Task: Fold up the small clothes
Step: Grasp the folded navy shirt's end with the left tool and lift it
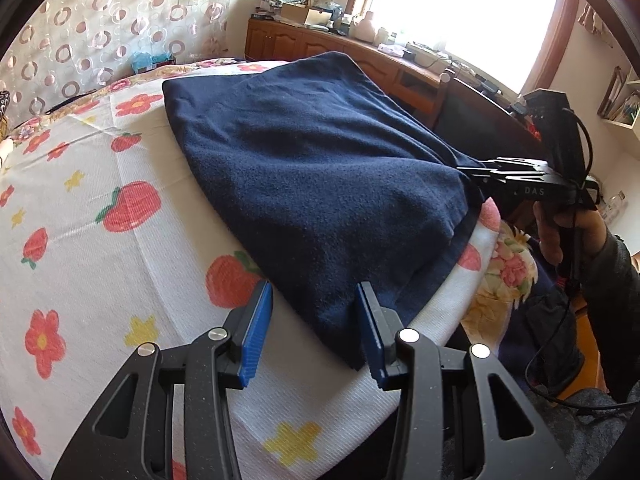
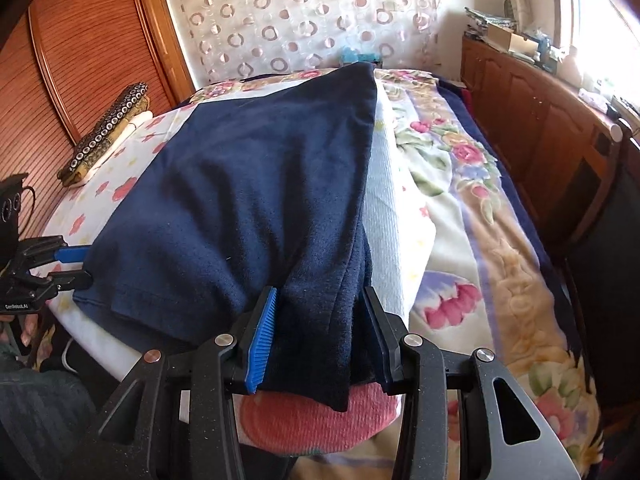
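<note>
A navy blue garment (image 1: 312, 184) lies folded on a white cloth with red strawberries and flowers (image 1: 80, 208). My left gripper (image 1: 316, 320) is open, its blue pads on either side of the garment's near corner, not closed on it. My right gripper (image 2: 320, 332) is open too, with the garment's other near corner (image 2: 316, 312) lying between its pads. In the left wrist view the right gripper (image 1: 480, 174) shows at the garment's right edge. In the right wrist view the left gripper (image 2: 68, 268) shows at the garment's left edge (image 2: 224, 184).
A floral blanket (image 2: 480, 220) covers the bed to the right. A wooden cabinet (image 2: 540, 120) with clutter stands under the window. A patterned pouch (image 2: 108, 128) lies at the far left near a wooden wardrobe (image 2: 80, 60). A circle-print curtain (image 1: 100, 20) hangs behind.
</note>
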Action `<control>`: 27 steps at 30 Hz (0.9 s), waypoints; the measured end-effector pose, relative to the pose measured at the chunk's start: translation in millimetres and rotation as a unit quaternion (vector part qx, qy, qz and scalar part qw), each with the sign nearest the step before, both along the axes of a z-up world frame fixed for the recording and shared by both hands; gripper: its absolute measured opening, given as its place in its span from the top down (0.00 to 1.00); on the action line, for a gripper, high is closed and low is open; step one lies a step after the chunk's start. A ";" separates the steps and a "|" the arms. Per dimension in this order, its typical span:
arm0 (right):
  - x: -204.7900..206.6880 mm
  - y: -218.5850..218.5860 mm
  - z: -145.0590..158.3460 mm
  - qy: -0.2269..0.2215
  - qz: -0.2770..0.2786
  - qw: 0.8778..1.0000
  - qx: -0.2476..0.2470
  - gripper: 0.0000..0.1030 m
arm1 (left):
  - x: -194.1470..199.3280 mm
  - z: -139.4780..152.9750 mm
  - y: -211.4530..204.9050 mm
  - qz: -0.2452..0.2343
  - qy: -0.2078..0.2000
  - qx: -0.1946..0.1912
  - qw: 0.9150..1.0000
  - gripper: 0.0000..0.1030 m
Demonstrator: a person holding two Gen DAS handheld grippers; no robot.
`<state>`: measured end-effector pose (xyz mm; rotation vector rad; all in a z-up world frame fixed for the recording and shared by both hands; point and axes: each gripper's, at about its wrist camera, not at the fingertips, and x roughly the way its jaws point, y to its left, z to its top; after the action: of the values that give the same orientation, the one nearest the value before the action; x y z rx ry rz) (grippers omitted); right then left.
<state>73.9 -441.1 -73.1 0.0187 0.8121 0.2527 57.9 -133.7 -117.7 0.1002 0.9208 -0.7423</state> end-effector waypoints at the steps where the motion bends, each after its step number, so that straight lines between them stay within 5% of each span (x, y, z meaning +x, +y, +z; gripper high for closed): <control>1: 0.3 0.6 -0.3 0.000 0.003 1.000 -0.004 0.59 | -0.1 0.0 0.1 -0.001 0.001 0.000 1.000 0.58; 6: -1.2 6.9 -1.6 0.005 0.014 1.000 -0.019 0.59 | -3.0 -0.1 1.5 -0.010 0.005 -0.007 1.000 0.58; 8: -1.4 8.6 -0.3 0.011 0.026 1.000 -0.014 0.77 | -4.3 -0.2 0.8 -0.020 0.008 -0.011 1.000 0.58; 11: -4.5 16.0 1.6 0.006 0.044 0.999 -0.022 0.85 | -6.4 -0.4 0.0 -0.036 0.009 -0.009 0.999 0.60; 12: -4.4 15.6 1.8 0.003 0.044 0.999 -0.019 0.85 | -7.0 -0.1 0.1 -0.039 0.009 -0.010 0.999 0.62; 14: -4.6 10.2 3.3 -0.004 0.036 0.999 -0.004 0.86 | -5.9 -1.8 2.2 -0.043 0.018 -0.018 0.999 0.82; 17: -9.5 2.5 9.4 -0.024 0.029 0.999 0.022 0.87 | -4.8 -0.7 5.3 -0.041 0.019 -0.026 0.999 0.94; 27: -13.0 -3.9 48.6 -0.084 0.030 0.993 0.081 0.87 | 7.4 62.8 17.5 0.000 -0.068 -0.084 0.994 0.95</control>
<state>61.0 -445.0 -24.5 0.1241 0.6243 0.3716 65.3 -116.2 -54.9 0.0027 0.7251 -0.8011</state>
